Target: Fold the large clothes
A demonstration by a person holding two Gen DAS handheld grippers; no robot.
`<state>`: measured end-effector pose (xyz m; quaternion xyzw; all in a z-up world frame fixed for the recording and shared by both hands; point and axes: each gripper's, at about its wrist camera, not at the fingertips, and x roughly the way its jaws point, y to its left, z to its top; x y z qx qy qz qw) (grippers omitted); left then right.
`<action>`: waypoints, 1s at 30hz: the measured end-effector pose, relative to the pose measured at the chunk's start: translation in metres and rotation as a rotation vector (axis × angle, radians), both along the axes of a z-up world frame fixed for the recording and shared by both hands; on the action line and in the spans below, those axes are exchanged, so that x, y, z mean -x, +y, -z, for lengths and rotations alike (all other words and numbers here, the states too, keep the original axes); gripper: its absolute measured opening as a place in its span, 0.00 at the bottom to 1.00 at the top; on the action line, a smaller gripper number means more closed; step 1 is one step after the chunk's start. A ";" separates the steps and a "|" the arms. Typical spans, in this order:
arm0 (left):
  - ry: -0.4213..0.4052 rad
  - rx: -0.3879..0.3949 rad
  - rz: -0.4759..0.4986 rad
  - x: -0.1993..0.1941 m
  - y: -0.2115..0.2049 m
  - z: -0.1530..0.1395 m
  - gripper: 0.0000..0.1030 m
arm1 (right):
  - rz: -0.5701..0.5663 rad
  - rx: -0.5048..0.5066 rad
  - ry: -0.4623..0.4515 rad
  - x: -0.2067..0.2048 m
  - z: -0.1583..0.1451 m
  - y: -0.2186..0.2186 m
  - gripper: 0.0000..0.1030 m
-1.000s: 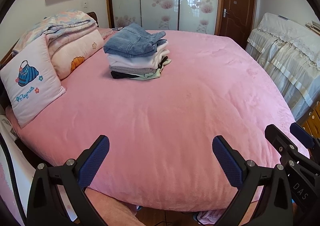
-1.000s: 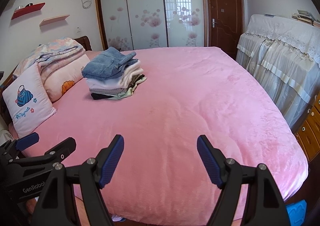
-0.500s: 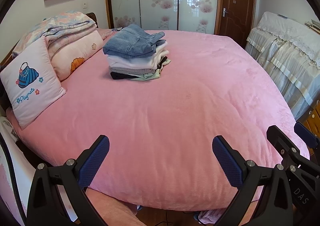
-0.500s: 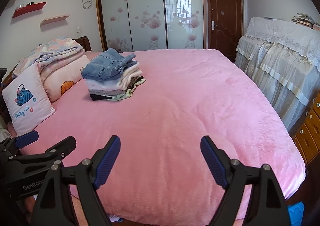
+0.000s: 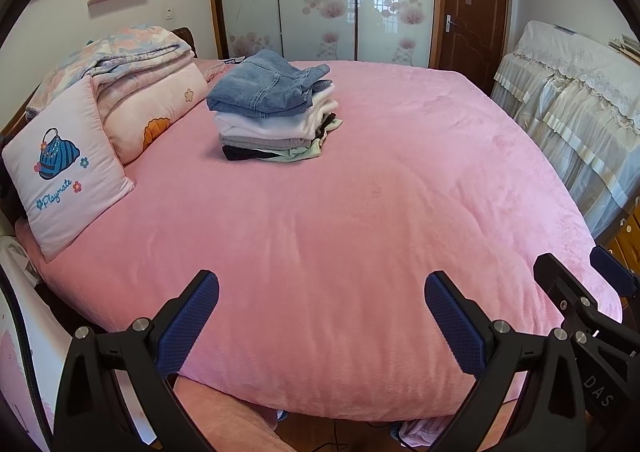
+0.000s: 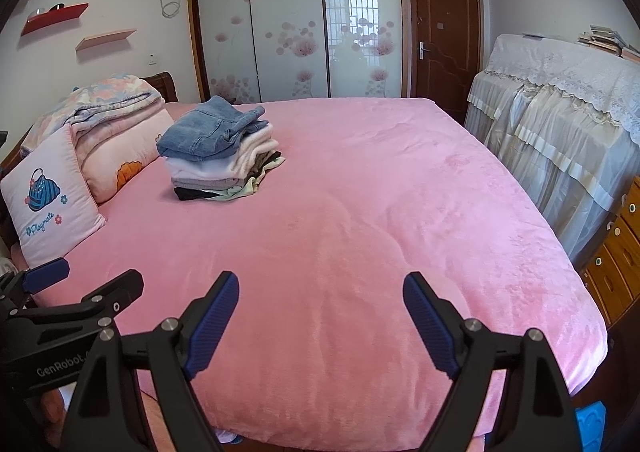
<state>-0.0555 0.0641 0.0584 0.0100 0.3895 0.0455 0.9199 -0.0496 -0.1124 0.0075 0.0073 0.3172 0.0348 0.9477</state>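
Note:
A stack of folded clothes (image 5: pixel 272 119) topped by folded blue jeans (image 5: pixel 264 91) sits at the far left of the pink bed (image 5: pixel 360 219); the right wrist view shows the same stack (image 6: pixel 220 155). My left gripper (image 5: pixel 320 286) hovers over the bed's near edge, open, with nothing between its blue pads. My right gripper (image 6: pixel 320 286) is beside it over the same edge, open wide and empty. Each one shows at the side of the other's view: the right gripper (image 5: pixel 580 292) and the left gripper (image 6: pixel 80 304). No garment lies spread on the bed.
A pink "Playmate" pillow (image 5: pixel 60 171) and a folded quilt (image 5: pixel 132 63) lie at the head of the bed. Lace-covered furniture (image 6: pixel 560 111) and wooden drawers (image 6: pixel 616 252) stand along the right. Sliding wardrobe doors (image 6: pixel 292 23) and a brown door (image 6: pixel 444 31) are behind.
The right gripper's jaws have spread a little wider. Both hands have stayed where they were, and the stack of clothes has not moved.

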 end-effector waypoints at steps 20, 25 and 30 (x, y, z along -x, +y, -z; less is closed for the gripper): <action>0.015 0.002 -0.004 0.005 -0.001 0.002 0.99 | 0.005 0.003 0.009 0.002 0.003 0.000 0.83; 0.020 0.004 -0.004 0.004 0.001 0.002 0.99 | 0.003 0.003 0.010 0.002 0.004 0.000 0.82; 0.019 0.002 -0.004 0.004 0.001 0.002 0.99 | 0.004 0.003 0.012 0.002 0.004 0.000 0.82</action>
